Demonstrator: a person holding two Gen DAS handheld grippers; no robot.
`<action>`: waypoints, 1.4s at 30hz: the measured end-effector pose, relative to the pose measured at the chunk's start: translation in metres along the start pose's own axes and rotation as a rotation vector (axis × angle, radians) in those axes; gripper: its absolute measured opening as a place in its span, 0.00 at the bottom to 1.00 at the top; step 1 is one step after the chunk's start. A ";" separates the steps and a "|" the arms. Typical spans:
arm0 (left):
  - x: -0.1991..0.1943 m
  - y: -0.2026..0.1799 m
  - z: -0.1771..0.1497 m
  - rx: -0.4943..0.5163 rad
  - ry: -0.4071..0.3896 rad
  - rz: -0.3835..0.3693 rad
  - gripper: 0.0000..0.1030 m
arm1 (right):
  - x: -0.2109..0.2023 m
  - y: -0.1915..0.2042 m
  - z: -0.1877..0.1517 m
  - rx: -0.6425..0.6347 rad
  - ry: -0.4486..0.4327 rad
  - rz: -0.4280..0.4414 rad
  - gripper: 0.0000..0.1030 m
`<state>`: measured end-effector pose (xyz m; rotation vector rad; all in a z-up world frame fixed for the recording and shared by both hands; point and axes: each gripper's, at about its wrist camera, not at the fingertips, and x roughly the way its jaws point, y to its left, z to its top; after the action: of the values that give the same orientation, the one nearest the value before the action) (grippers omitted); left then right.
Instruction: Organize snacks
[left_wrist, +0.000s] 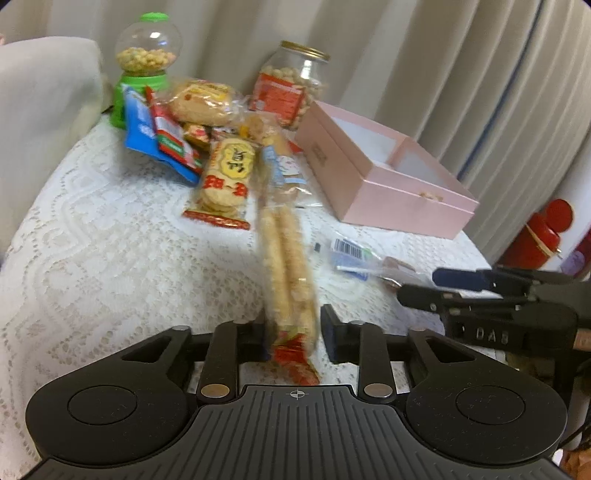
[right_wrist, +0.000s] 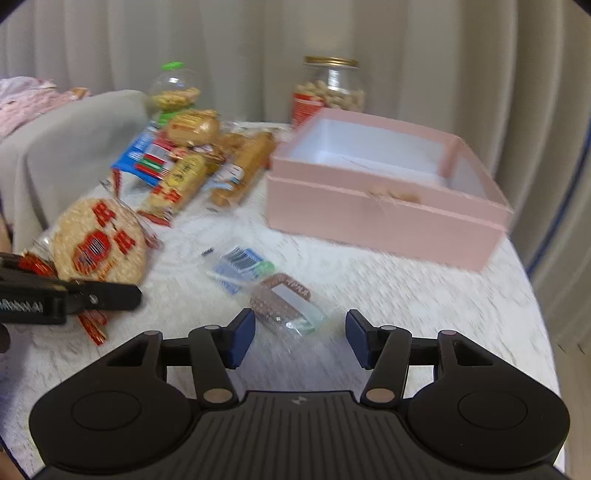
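Most of the snacks are not yet sorted: the heap of packets (right_wrist: 184, 155) sits at the far left of the lace-covered table (left_wrist: 92, 240). The left gripper (left_wrist: 291, 332) is clamped on a round rice-cracker pack (right_wrist: 98, 240), held edge-up off the cloth. Nearer the middle, a small clear packet (right_wrist: 284, 302) lies between the parted, empty jaws of the right gripper (right_wrist: 301, 339), and the pink box (right_wrist: 384, 218) on the right looks empty.
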<state>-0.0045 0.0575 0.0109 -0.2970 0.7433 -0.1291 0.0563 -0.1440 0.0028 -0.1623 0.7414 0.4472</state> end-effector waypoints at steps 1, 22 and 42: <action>0.000 0.000 0.000 -0.015 0.000 0.009 0.24 | 0.005 -0.002 0.006 0.004 0.006 0.015 0.57; -0.001 -0.002 0.002 -0.011 -0.006 0.032 0.24 | 0.003 0.010 0.015 -0.083 0.070 0.086 0.35; -0.026 -0.070 0.045 0.137 -0.076 -0.153 0.23 | -0.079 -0.041 0.020 0.027 -0.061 -0.062 0.35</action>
<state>0.0068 0.0066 0.0811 -0.2270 0.6333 -0.3103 0.0359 -0.2014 0.0707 -0.1451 0.6803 0.3808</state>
